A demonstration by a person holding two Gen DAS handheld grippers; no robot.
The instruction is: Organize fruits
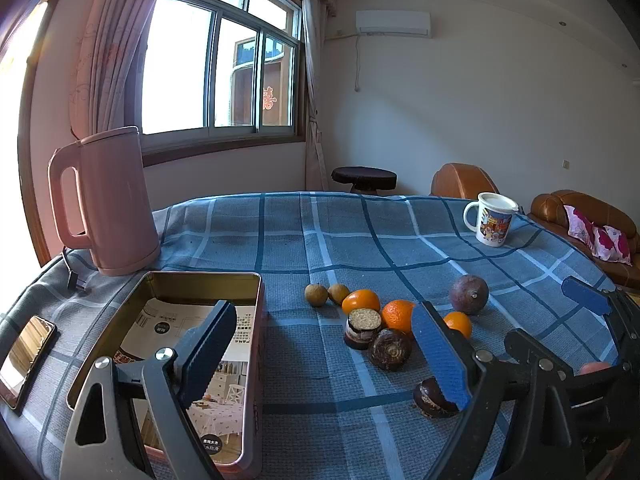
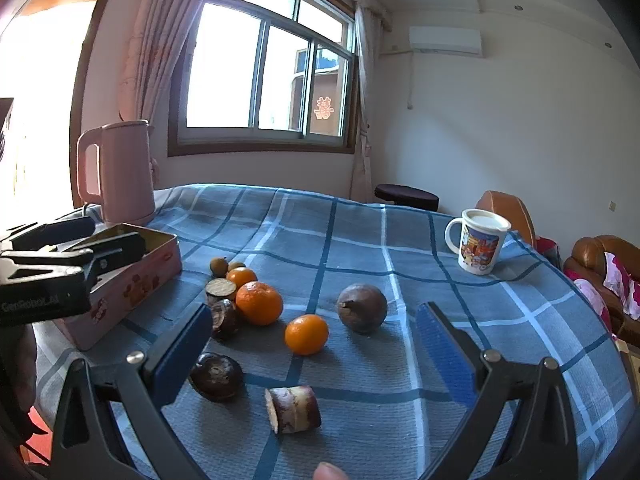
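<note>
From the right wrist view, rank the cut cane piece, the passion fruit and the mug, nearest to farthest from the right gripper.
1. Cane piece, just ahead between the open fingers of the right gripper.
2. Passion fruit, further ahead, slightly right.
3. Mug, far right near the table's back edge.

Loose fruits on cloth beside open tin.
</note>
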